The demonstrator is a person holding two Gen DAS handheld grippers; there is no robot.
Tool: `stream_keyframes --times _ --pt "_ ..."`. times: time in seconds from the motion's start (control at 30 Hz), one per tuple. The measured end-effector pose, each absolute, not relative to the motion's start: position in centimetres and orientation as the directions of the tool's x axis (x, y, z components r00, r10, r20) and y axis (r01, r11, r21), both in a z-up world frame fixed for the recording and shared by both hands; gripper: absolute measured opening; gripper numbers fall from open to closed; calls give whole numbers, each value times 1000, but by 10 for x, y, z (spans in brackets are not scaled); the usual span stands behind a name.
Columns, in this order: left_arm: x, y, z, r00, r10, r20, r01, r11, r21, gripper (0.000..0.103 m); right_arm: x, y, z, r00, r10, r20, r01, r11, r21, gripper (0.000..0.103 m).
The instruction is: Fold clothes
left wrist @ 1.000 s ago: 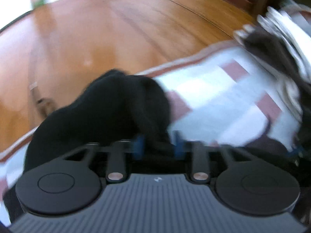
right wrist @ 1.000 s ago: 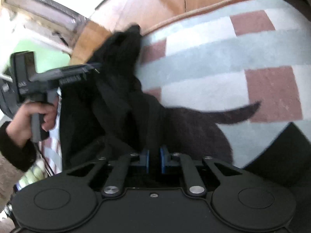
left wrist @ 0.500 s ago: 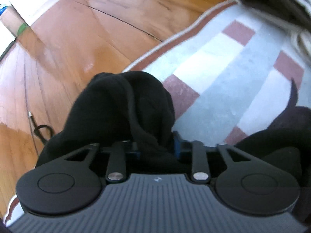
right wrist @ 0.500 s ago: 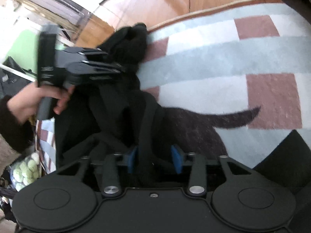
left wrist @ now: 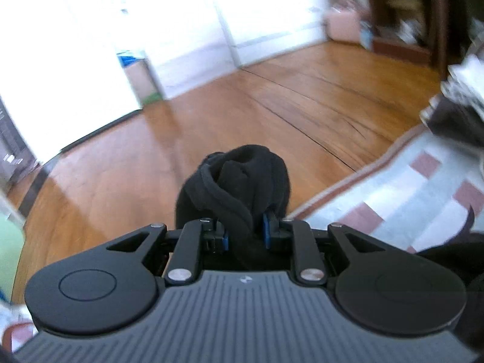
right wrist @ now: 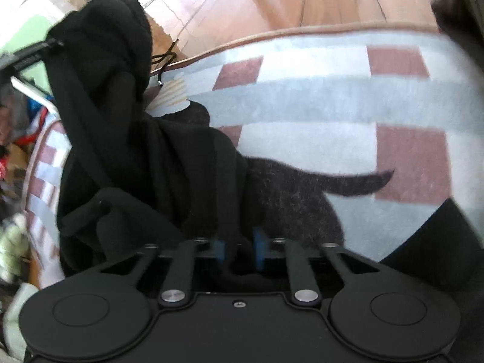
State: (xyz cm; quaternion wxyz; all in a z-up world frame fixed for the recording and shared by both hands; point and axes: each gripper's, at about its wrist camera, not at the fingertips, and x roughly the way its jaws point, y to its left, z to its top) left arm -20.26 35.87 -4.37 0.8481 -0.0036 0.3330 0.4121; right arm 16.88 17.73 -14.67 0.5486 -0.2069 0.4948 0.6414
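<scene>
Both hand-held grippers on the black knitted garment, a soft, thick-looking piece, probably a sweater. My left hand-held gripper has its jaws closing on a bunched fold of it; in the left wrist view the fabric is lifted clear, with the wooden plank floor behind it. My right hand-held gripper is closing too, with a lower edge of the same garment between its blue pads. The garment hangs between the two grips above the checked grey, white and dusty-red rug, near the rug's bound edge; whether its lowest part touches the rug I cannot tell.

Step in hand, as I judge it: raise and spread the piece before laying it flat. To do it well: keep both pinches firm, draw the hands apart until the cloth hangs untwisted, then lower it well inside the rug's edge. Risk: the left grip holds a thick wad, which could slip.
</scene>
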Motion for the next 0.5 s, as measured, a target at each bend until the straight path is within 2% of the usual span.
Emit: stream_keyframes --times 0.27,0.5 --pt "-280 337 -14 406 807 -429 -839 515 175 18 172 175 -74 -39 642 -766 -943 230 241 9" --pt "-345 315 17 345 901 -264 -927 372 58 18 166 181 -15 48 683 -728 -946 264 186 8"
